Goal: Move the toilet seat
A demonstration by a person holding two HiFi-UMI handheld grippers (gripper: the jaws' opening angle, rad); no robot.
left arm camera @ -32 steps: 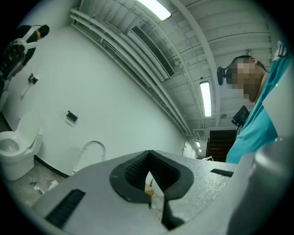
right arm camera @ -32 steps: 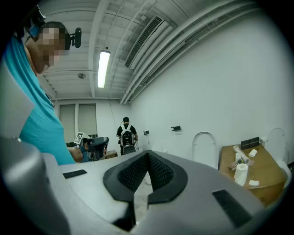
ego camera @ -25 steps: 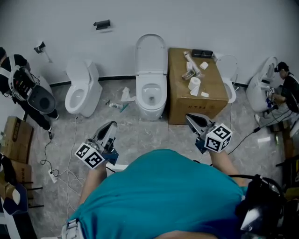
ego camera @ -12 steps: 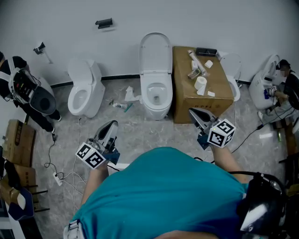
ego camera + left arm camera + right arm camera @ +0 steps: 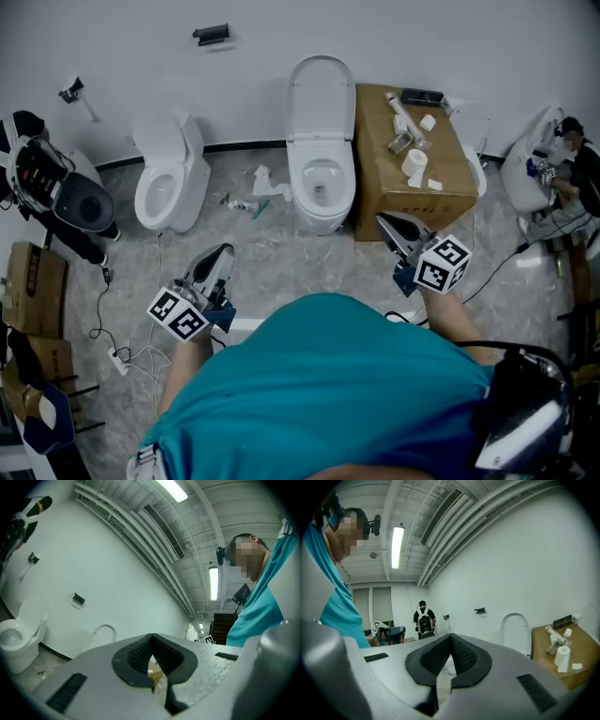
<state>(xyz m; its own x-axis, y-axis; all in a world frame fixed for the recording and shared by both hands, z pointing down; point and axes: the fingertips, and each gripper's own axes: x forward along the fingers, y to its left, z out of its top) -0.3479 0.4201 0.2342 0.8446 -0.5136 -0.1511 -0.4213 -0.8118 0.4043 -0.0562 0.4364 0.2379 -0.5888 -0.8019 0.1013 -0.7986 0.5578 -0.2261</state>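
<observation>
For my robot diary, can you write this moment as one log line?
left gripper: shut, empty | right gripper: shut, empty | middle toilet: lid up, untouched | stage: before contact

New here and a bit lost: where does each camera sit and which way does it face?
Head view: on the person's head, looking steeply down at the middle toilet; teal shirt, left gripper, right gripper show.
Left gripper view: on that gripper, along its shut jaws toward the white wall; shirt at right.
Right gripper view: on that gripper, toward wall and cardboard box; shirt at left.
Shared: head and right gripper views both show the box.
</observation>
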